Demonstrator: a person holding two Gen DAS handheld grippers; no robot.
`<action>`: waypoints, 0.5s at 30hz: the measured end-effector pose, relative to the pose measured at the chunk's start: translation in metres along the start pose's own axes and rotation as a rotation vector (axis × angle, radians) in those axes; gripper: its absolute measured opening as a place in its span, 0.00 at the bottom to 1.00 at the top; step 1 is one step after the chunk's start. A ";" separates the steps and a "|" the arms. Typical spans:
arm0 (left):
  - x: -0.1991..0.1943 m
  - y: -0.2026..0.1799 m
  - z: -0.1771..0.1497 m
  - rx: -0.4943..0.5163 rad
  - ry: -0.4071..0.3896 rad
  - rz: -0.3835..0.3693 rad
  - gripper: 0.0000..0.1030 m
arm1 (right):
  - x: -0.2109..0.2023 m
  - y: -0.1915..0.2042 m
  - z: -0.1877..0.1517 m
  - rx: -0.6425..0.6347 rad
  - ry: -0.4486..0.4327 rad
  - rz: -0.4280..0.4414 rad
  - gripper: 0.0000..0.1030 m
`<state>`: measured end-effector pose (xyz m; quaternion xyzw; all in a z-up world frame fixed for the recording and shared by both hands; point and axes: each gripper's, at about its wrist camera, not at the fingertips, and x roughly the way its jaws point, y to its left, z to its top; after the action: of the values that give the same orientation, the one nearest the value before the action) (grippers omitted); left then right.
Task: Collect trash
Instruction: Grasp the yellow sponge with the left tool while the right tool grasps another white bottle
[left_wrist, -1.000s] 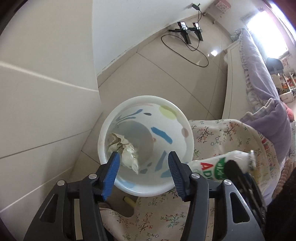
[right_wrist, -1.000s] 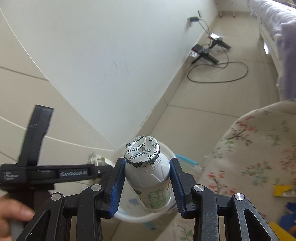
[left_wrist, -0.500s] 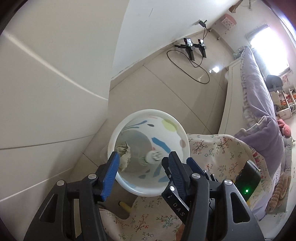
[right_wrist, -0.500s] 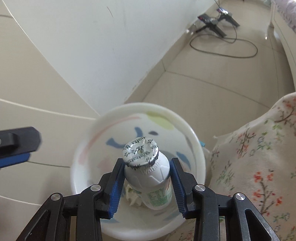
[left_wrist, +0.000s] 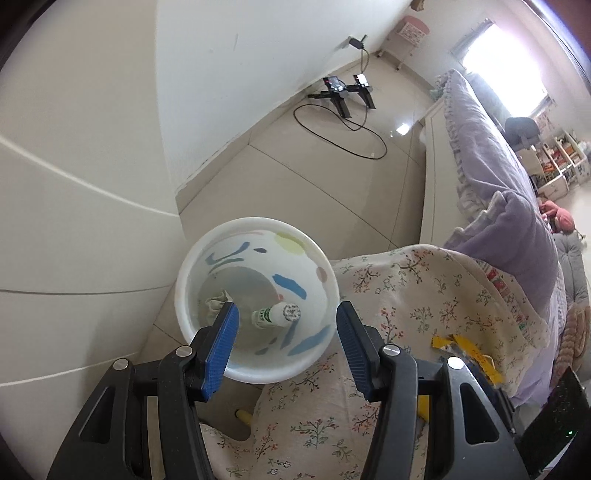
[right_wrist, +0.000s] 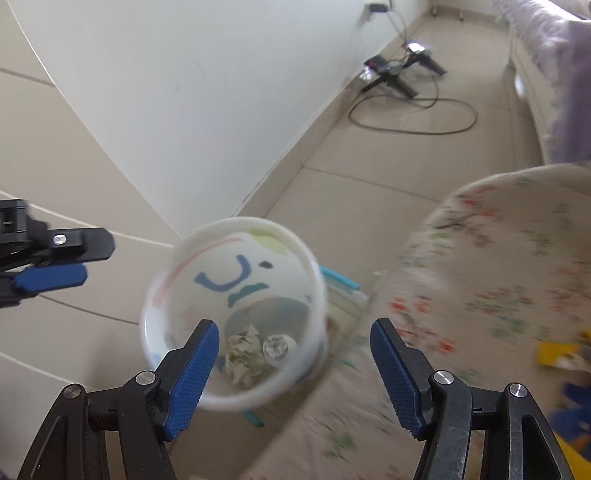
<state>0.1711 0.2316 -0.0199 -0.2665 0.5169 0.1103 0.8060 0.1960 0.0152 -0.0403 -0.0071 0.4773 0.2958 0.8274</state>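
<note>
We can make out no lettering clearly. The small white plastic bottle (left_wrist: 275, 315) lying in the white patterned plastic bin (left_wrist: 255, 373) bears a green label and a printed foil cap, both too small and blurred for us to read.

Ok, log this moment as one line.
bottle: in bin beside paper wad | right claw: open | left claw: open
</note>
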 end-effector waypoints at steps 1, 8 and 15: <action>0.000 -0.007 -0.003 0.019 -0.003 -0.005 0.56 | -0.018 -0.010 -0.004 0.004 -0.016 -0.005 0.71; 0.002 -0.067 -0.028 0.183 -0.004 -0.026 0.56 | -0.137 -0.086 -0.023 0.098 -0.101 -0.101 0.74; 0.018 -0.132 -0.069 0.383 0.027 -0.042 0.56 | -0.230 -0.175 -0.056 0.269 -0.230 -0.205 0.82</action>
<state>0.1854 0.0818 -0.0166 -0.1205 0.5338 -0.0104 0.8369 0.1538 -0.2565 0.0651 0.0888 0.4114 0.1425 0.8958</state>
